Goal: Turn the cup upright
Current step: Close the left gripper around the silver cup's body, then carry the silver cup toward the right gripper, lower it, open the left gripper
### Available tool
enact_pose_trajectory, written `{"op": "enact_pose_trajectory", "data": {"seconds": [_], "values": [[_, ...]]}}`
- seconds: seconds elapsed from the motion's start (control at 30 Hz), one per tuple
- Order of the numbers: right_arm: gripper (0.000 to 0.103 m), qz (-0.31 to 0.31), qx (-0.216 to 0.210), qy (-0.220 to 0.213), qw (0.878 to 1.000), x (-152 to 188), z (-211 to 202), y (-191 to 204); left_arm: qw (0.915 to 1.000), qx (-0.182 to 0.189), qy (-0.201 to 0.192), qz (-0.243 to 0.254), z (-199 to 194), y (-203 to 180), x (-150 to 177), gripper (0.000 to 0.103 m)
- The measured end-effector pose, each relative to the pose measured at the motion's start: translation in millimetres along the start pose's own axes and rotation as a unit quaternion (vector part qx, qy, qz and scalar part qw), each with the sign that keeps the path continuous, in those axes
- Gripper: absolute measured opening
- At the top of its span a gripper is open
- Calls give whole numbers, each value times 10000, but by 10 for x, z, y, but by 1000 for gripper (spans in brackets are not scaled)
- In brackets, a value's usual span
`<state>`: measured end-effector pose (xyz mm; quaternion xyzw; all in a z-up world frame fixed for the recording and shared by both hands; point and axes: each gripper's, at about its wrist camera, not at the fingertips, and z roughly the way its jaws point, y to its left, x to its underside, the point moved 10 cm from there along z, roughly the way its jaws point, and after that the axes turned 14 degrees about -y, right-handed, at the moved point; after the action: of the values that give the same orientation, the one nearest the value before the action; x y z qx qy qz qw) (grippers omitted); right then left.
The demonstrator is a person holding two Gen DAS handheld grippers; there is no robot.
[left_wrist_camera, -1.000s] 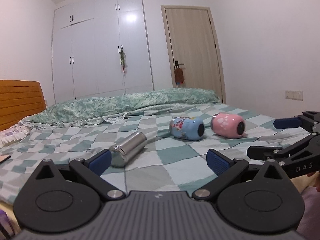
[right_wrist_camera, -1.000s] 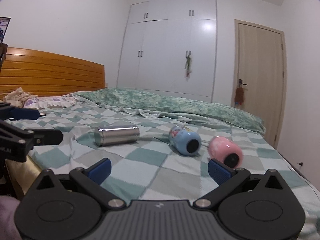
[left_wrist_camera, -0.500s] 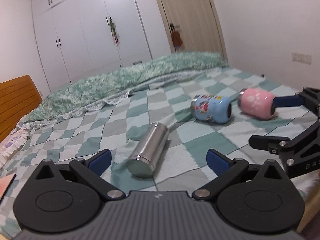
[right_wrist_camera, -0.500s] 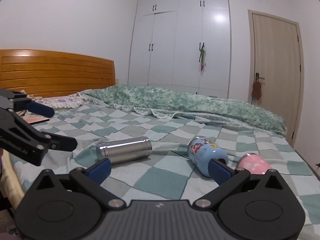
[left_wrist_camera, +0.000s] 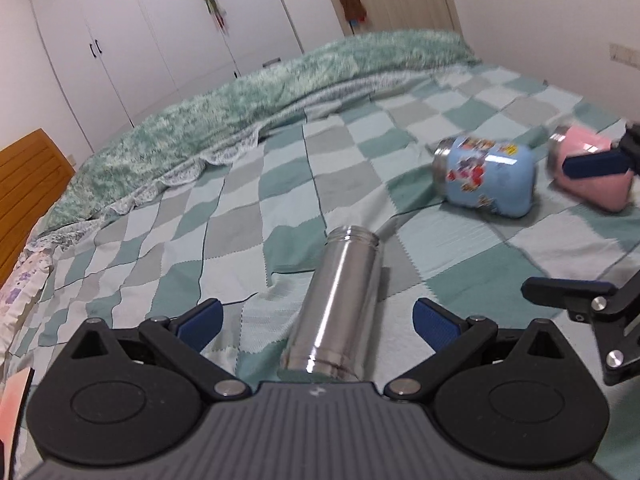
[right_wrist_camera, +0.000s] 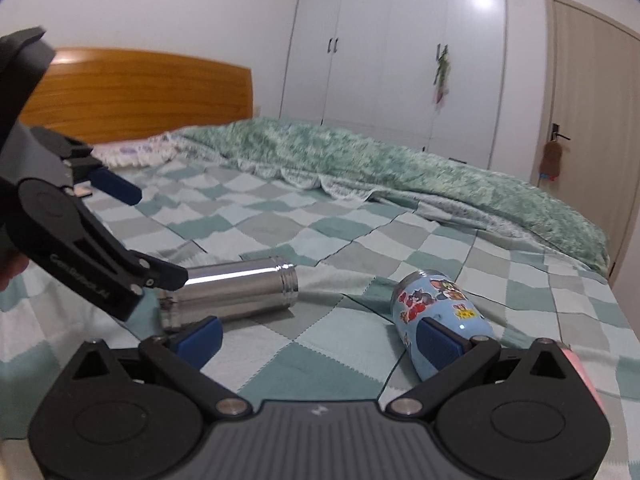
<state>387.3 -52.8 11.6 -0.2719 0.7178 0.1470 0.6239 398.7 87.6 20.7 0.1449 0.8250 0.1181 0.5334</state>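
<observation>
Three cups lie on their sides on the checked bedspread. A steel cup point(left_wrist_camera: 340, 300) lies between the open fingers of my left gripper point(left_wrist_camera: 318, 320), its base toward the camera, untouched. It also shows in the right wrist view point(right_wrist_camera: 236, 290). A blue cartoon cup point(left_wrist_camera: 486, 176) lies further right, also seen in the right wrist view point(right_wrist_camera: 436, 312). A pink cup point(left_wrist_camera: 592, 168) lies at the far right. My right gripper point(right_wrist_camera: 318, 336) is open and empty, its right fingertip in front of the blue cup; it shows at the right edge of the left wrist view point(left_wrist_camera: 596, 232).
A rumpled green quilt point(left_wrist_camera: 248, 92) lies across the far side of the bed. A wooden headboard point(right_wrist_camera: 132, 92) stands to the left. White wardrobes point(right_wrist_camera: 396, 48) and a door point(right_wrist_camera: 592, 100) lie beyond. A pink-edged item point(left_wrist_camera: 14, 400) sits at the bed's near left.
My left gripper has moved forward and down so the steel cup now lies between its open fingers. My right gripper has moved in toward the blue cup. The cups have not moved.
</observation>
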Motion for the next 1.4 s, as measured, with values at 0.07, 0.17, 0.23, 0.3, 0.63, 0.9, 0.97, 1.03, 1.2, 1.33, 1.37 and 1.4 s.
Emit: {"op": "enact_pose_trajectory", "data": {"seconds": [0.07,0.17,0.23,0.3,0.63,0.9,0.97,1.03,1.2,1.33,1.37,1.4], "values": [[103,-65,-82,96,9999,33,125,-26,9999,27,114,21,157,4,18,103],[103,-88,-177,234,9995,99,287,-60,9993,130,345,107,392,-34,78,103],[103,-78,-235,340,9991,158,389,-73,9982,245,519,163,533,-67,136,103],[103,-97,-284,423,9987,210,468,-76,9970,301,676,231,655,-102,194,103],[103,-68,-391,688,9968,399,745,-115,9876,642,1425,161,1011,-182,423,77],[103,27,-305,626,9976,415,716,-170,9860,612,1552,-24,953,-211,453,65],[103,15,-292,582,9979,389,667,-163,9865,615,1518,-32,879,-246,433,64],[103,5,-294,549,9981,361,593,-145,9871,626,1475,-66,790,-277,403,64],[103,47,-339,488,9982,306,346,-47,9885,587,1372,-242,438,-295,358,64],[103,31,-373,416,9984,264,102,63,9877,544,1383,-483,104,-332,396,64],[103,52,-393,401,9984,255,37,86,9873,536,1392,-544,20,-350,411,64],[103,90,-414,394,9983,254,-34,112,9867,535,1410,-611,-62,-364,433,65]]}}
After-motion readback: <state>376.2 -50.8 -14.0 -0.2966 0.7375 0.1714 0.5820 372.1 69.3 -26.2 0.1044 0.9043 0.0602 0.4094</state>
